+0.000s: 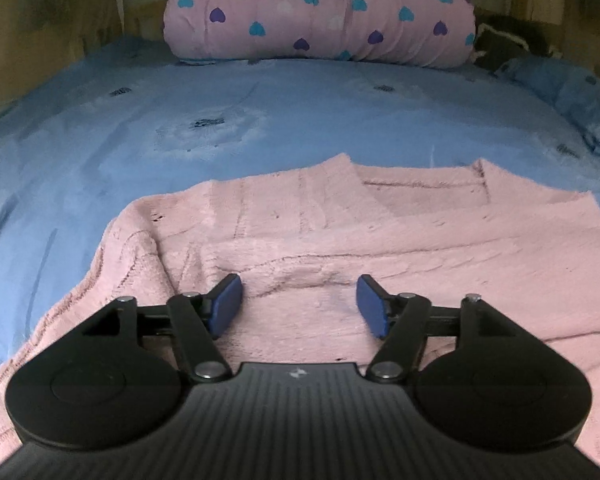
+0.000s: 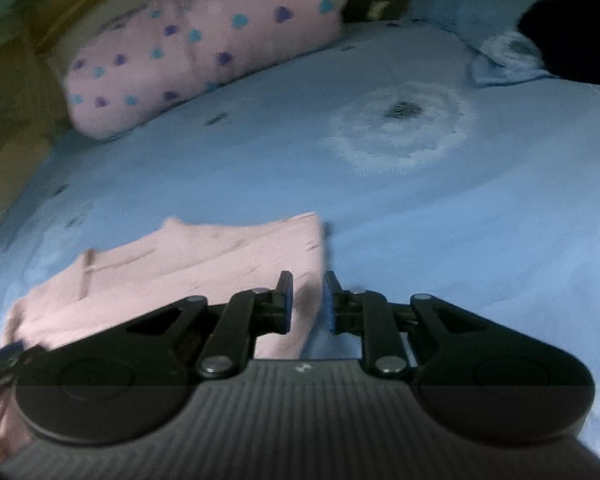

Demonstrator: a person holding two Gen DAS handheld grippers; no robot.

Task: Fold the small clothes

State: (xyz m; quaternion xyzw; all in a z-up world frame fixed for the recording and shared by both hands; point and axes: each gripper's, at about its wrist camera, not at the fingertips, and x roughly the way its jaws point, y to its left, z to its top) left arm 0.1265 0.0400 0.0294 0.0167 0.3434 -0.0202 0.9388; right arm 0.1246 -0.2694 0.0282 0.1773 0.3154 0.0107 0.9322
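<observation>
The left gripper (image 1: 299,306) hangs over the pink knitted sweater (image 1: 340,232), its blue-padded fingers spread wide with nothing between them, the pads low over the knit, though contact cannot be told. The sweater lies flat on the bed's blue sheet (image 1: 260,120), neckline away from the camera, near a pink heart-print pillow (image 1: 320,12). The right gripper (image 2: 309,304) sits at the sweater's edge (image 2: 204,256), jaws narrowed to a small gap, gripping nothing.
</observation>
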